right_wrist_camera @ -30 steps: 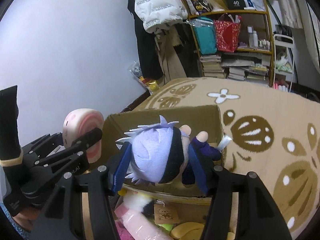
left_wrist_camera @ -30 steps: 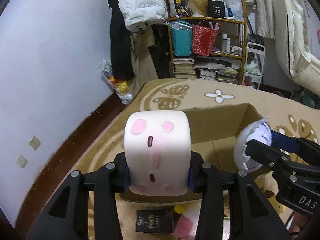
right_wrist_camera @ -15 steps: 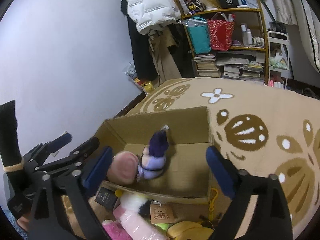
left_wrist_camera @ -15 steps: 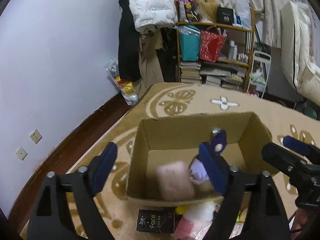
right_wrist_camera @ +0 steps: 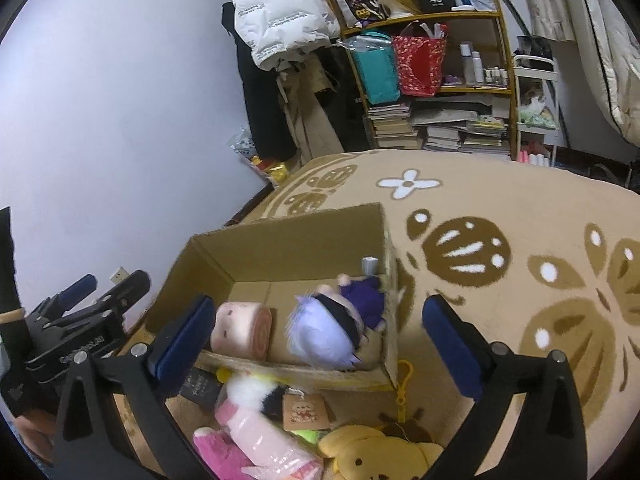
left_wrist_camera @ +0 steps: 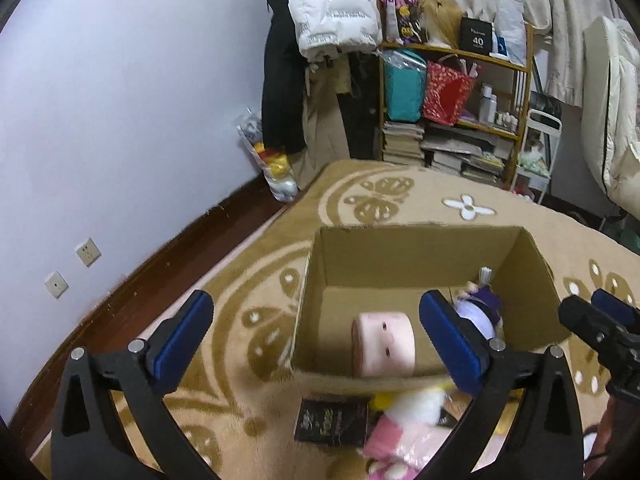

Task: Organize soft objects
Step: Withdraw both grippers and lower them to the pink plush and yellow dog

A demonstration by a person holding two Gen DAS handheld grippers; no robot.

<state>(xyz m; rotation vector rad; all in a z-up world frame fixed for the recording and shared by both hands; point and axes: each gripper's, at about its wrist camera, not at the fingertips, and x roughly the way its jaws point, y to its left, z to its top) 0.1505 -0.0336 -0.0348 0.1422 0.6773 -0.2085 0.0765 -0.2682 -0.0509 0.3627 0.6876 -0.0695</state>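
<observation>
With both sets of jaws just swung wide and empty, the left gripper [left_wrist_camera: 316,336] and right gripper [right_wrist_camera: 320,340] hang over the cardboard box [left_wrist_camera: 400,256], where the pink roll plush [left_wrist_camera: 384,344] lies left of the fuzzy lilac-haired doll [right_wrist_camera: 324,332].

Home bedroom: rug [left_wrist_camera: 420,200], cluttered bookshelf [right_wrist_camera: 436,80]

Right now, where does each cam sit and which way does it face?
Left wrist: on the left gripper, angled down at the box; own open fingers and the right gripper's tip at the right edge show.
Right wrist: on the right gripper, angled down at the box from its right; own open fingers, left gripper, sleeve.
Shared: box, pink roll, doll, shelf.
</observation>
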